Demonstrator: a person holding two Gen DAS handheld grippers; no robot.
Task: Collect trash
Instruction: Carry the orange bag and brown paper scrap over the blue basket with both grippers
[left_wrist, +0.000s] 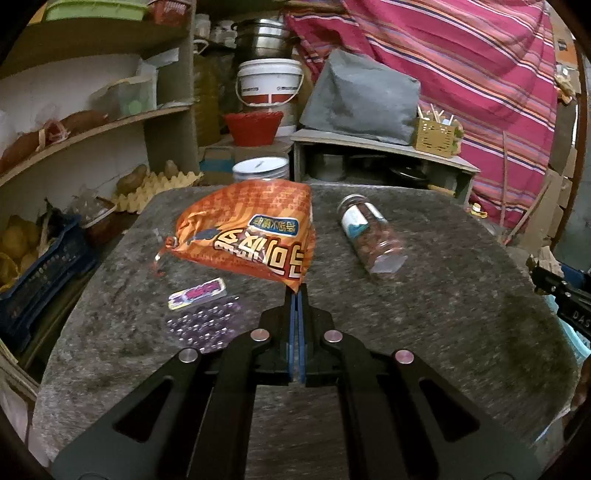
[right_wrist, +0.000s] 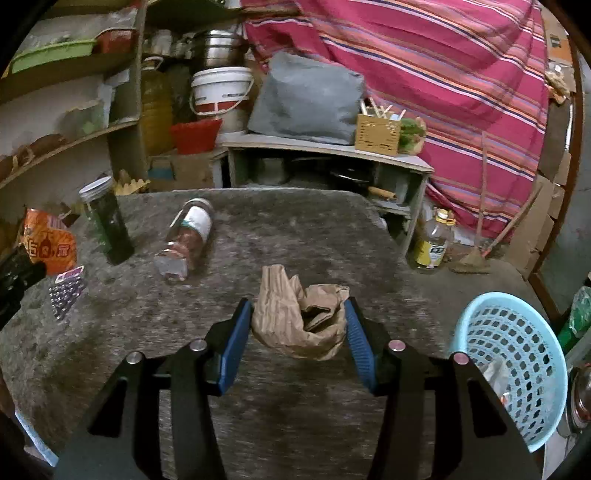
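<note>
At the centre of the left wrist view, the left gripper (left_wrist: 297, 295) is pinched tight on the corner of a crinkled orange foil snack bag (left_wrist: 251, 232), which appears lifted off the grey stone tabletop (left_wrist: 443, 325). In the right wrist view, the right gripper (right_wrist: 299, 321) holds a crumpled brown paper bag (right_wrist: 295, 321) between widely spread blue pads (right_wrist: 232, 347). A light blue perforated plastic basket (right_wrist: 517, 369) at lower right already contains some scraps. Both pieces are not yet dropped in. Left on the table: a purple blister pack (left_wrist: 203, 321), a small purple packet (left_wrist: 197, 293) and a tipped clear jar (left_wrist: 373, 236), probably not trash.
</note>
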